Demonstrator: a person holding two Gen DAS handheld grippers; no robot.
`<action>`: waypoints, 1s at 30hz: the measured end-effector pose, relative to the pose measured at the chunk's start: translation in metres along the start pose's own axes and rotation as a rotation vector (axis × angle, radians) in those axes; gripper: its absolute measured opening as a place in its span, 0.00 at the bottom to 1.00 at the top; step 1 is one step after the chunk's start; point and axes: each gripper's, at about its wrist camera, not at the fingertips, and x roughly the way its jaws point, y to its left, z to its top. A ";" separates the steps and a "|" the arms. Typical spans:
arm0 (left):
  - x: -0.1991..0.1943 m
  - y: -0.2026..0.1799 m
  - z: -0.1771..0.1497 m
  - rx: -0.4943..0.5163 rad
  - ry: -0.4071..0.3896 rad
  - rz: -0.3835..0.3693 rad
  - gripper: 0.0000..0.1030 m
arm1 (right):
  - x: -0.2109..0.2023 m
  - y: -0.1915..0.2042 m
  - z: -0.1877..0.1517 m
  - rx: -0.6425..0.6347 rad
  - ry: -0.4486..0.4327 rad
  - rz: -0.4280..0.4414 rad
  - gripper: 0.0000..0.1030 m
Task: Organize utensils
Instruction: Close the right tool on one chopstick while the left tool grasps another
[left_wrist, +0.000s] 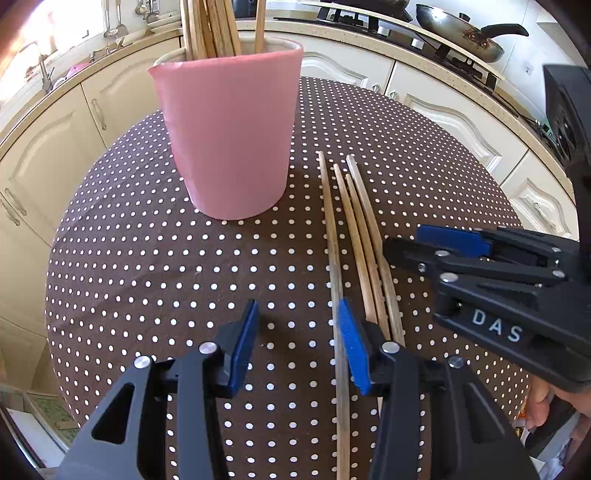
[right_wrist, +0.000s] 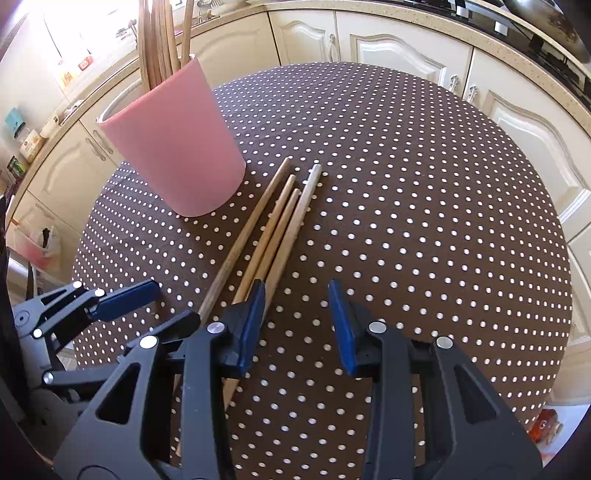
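wooden chopsticks (right_wrist: 273, 229), four of them, lie loose on my brown polka-dot tablecloth (right_wrist: 424, 221) just beside the pink cup (left_wrist: 229, 136), which already holds several. my left gripper (left_wrist: 299, 347) and right gripper (right_wrist: 297, 325) stand part-open, empty.

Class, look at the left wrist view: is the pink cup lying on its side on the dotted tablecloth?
No: the pink cup stands upright on the tablecloth, with wooden sticks poking out of its top.
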 end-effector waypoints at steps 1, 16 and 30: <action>0.000 -0.001 0.000 0.001 -0.001 0.001 0.43 | 0.003 0.001 0.002 -0.001 0.009 0.000 0.35; 0.009 -0.014 0.014 0.016 0.002 0.011 0.43 | 0.032 0.040 0.023 -0.220 0.128 -0.118 0.17; 0.028 -0.045 0.039 0.132 0.048 0.059 0.26 | 0.024 0.004 0.022 -0.238 0.221 -0.042 0.06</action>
